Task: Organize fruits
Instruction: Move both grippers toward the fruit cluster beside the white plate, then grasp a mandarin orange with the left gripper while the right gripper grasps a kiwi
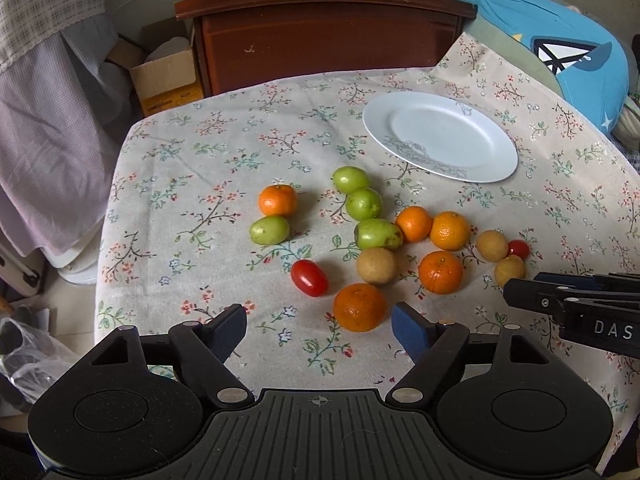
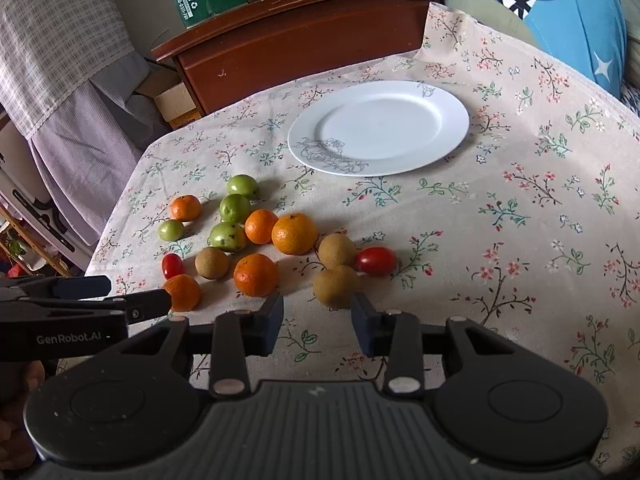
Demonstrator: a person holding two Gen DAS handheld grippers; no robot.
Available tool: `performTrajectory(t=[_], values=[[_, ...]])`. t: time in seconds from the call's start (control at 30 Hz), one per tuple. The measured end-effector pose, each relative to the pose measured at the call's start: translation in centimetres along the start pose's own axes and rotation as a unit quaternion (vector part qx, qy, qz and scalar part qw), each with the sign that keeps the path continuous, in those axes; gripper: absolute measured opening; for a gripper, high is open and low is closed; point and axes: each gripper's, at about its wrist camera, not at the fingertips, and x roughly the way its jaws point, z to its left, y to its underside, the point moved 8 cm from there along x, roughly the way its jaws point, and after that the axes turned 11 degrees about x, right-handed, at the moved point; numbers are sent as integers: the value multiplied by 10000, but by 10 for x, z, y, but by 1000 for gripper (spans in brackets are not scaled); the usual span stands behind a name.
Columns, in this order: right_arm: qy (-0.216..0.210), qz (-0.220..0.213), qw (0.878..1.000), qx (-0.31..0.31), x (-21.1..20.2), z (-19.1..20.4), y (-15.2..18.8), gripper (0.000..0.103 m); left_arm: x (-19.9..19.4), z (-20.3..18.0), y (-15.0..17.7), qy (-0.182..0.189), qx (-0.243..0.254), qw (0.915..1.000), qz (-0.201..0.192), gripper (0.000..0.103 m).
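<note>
Fruits lie loose on the floral tablecloth: several oranges, several green fruits point(image 1: 363, 203), three brown round fruits and two red tomatoes. An empty white plate point(image 1: 440, 136) sits behind them; it also shows in the right wrist view point(image 2: 378, 128). My left gripper point(image 1: 319, 328) is open, low over the cloth, with the nearest orange point(image 1: 360, 307) just ahead between its fingertips. My right gripper point(image 2: 318, 318) is open, with a brown fruit point(image 2: 336, 286) just ahead of its fingertips. A red tomato point(image 2: 376, 261) lies right of that fruit. Each gripper shows in the other's view.
A wooden cabinet point(image 1: 324, 36) stands behind the table, with a cardboard box point(image 1: 168, 80) to its left. Hanging cloth is at the far left. A blue cushion point(image 1: 560, 48) lies at the back right. The table's left edge drops off near the fruits.
</note>
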Motion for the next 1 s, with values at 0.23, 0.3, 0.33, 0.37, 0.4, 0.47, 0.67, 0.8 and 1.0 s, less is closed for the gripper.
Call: performTrajectory(t=[0.23,0.3,0.33,0.37,0.4,0.47,0.67,0.8,1.0], values=[[155,-18,9999,16,10,-4,-2,38,12,-14,-5,244,-11,9997,-74,66],[173,-13,9998,24,13,-4,-3,38,16,-15,-5,207,21,9998,-64,63],[179,-21,9998,28,15,-4,-3,35,18,-15,-5,209,9,9998,-46,61],[187,-21,9998,28,16,-4,-4,34,20,-15,-4,228,-19,9997,-37,58],[195,-31,9998,21,17,-5,-4,32,22,-16,-4,268,-41,9996,-29,49],[215,-77,9997,-5,18,-4,-5,29,25,-16,-3,351,-69,9994,-19,38],[198,-144,9997,-78,16,-2,-6,28,26,-16,-1,430,-118,9990,-47,31],[78,-159,9997,-137,11,4,-7,28,23,-15,-1,423,-140,9990,-92,30],[-98,-221,9996,-172,0,11,-10,28,8,-14,-10,417,-181,9984,-329,30]])
